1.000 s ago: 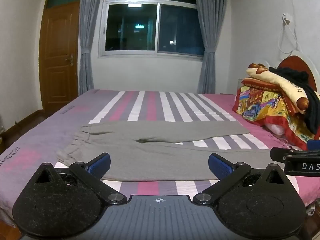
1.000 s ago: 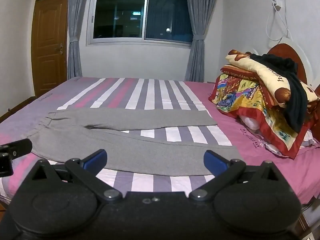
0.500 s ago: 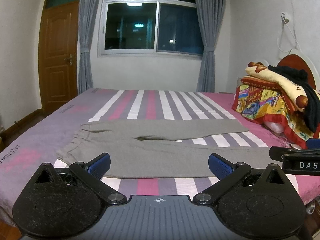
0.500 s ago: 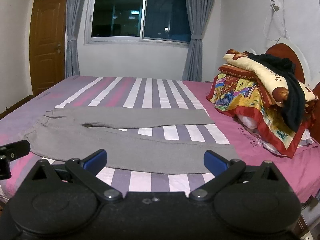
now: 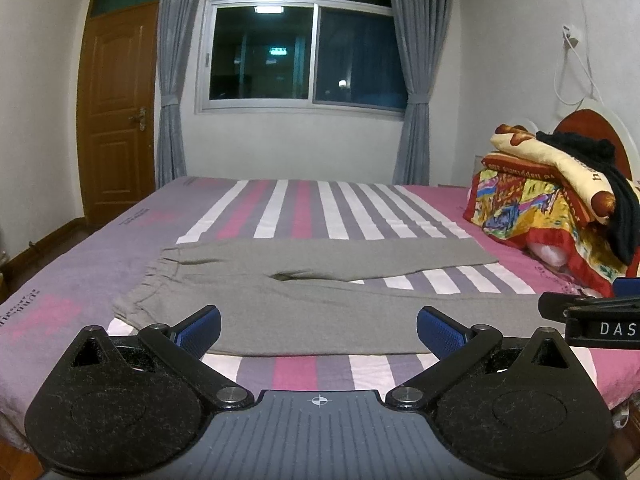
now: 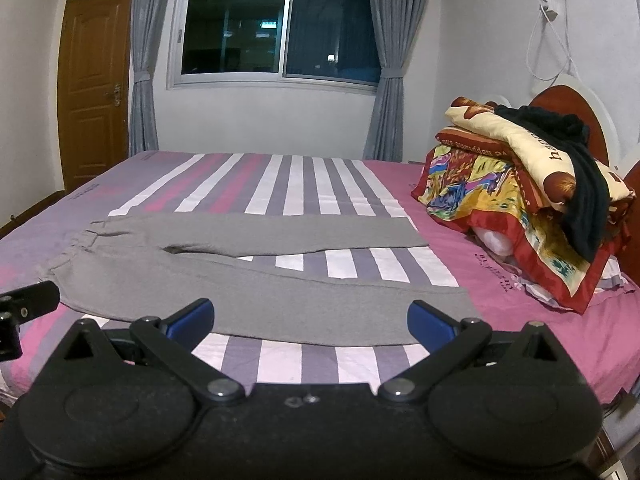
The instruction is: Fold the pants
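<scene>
Grey pants [image 5: 304, 296] lie flat on the striped bed [image 5: 304, 204], waistband to the left, both legs stretched right with a gap between them. They also show in the right wrist view [image 6: 256, 276]. My left gripper [image 5: 319, 330] is open and empty, above the near edge of the bed, in front of the waist and near leg. My right gripper [image 6: 310, 320] is open and empty, in front of the near leg toward its cuff. Neither touches the pants. The right gripper's side shows at the right edge of the left wrist view [image 5: 592, 316].
A pile of colourful quilts with a black garment [image 6: 532, 184] sits at the bed's right end by the headboard [image 6: 568, 104]. A window with grey curtains [image 5: 308, 48] is on the far wall. A wooden door [image 5: 116, 112] is at the left.
Both grippers have drifted slightly, so the pants sit a little lower and nearer in both views. The jaws stay open and the pants have not moved.
</scene>
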